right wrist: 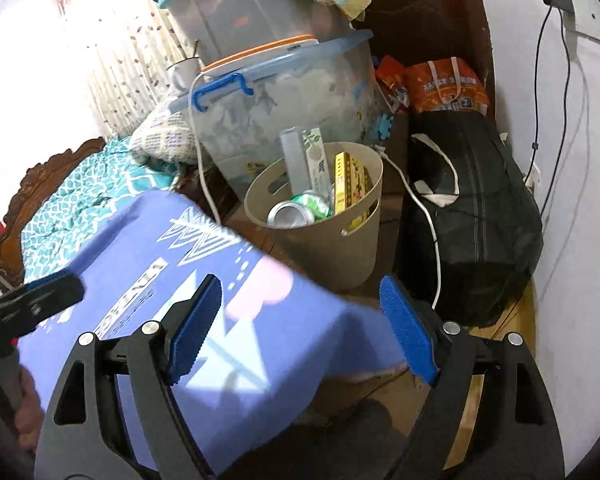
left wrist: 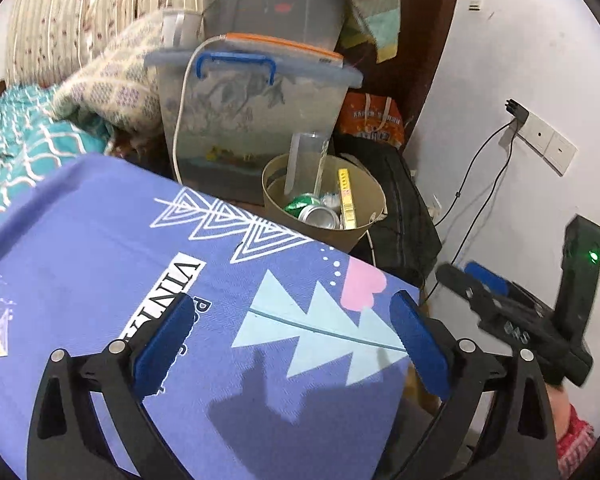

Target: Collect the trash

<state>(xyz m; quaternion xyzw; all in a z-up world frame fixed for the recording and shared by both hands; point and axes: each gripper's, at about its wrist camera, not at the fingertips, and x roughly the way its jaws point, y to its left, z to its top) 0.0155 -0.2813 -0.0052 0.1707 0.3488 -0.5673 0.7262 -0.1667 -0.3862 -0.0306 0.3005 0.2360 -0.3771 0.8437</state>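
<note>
A beige trash bin (left wrist: 340, 236) (right wrist: 332, 256) stands on the floor past the corner of a table under a purple printed cloth (left wrist: 100, 248) (right wrist: 140, 240). Inside it lie a silver can (left wrist: 320, 216) (right wrist: 290, 213), a green can (left wrist: 300, 203) (right wrist: 314, 203), a yellow box (left wrist: 346, 196) (right wrist: 348, 184) and a clear tube (left wrist: 300, 164) (right wrist: 296, 164). My left gripper (left wrist: 292, 344) hangs open over the cloth with nothing between its blue pads. My right gripper (right wrist: 302, 328) (left wrist: 466, 274) is open and empty too, over the table's corner short of the bin.
Stacked clear storage boxes (left wrist: 256, 112) (right wrist: 284, 92) stand behind the bin. A black bag (left wrist: 408, 208) (right wrist: 472, 216) lies to its right, an orange bag (right wrist: 444, 84) behind that. A white cable (right wrist: 424, 208) trails past the bin. The white wall (left wrist: 500, 80) carries a socket. A bed with a teal blanket (left wrist: 20, 144) lies left.
</note>
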